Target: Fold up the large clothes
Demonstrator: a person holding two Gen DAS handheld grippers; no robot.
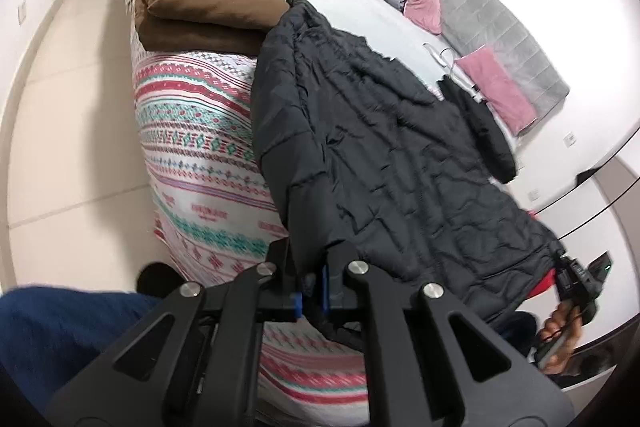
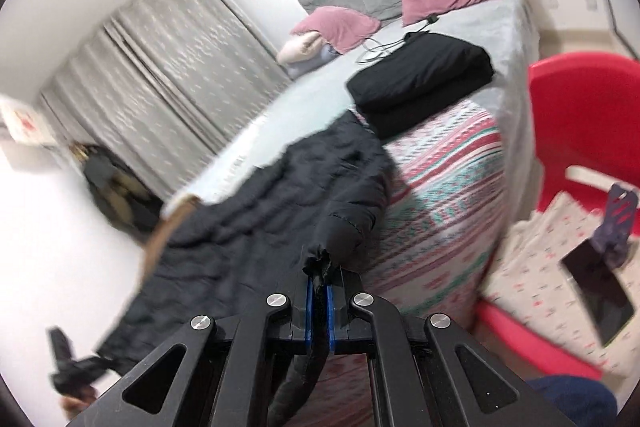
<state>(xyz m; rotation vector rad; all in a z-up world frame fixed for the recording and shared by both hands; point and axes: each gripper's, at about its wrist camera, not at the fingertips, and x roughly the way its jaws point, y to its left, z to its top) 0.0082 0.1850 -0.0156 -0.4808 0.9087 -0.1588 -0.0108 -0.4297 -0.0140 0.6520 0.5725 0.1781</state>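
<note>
A: Holding the jacket (image 1: pixel 384 131) by its hem, we have it draped over the bed (image 1: pixel 200 131) toward twelve o'clock; left gripper (image 1: pixel 310 283) and right gripper (image 2: pixel 319 291) both pinch fabric.

B: Thin pinches; slippery cloth could slide out when we lift, or knock the brown stack (image 1: pixel 208 3) at eleven.

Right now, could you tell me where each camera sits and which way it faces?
Left wrist: on the left gripper, looking down along the bed's patterned blanket toward the folded brown garment; a blue sleeve and the right gripper show.
Right wrist: on the right gripper, facing the curtains and folded black garment; the left gripper shows.
Shared: the dark puffer coat, which both grippers clamp.
</note>
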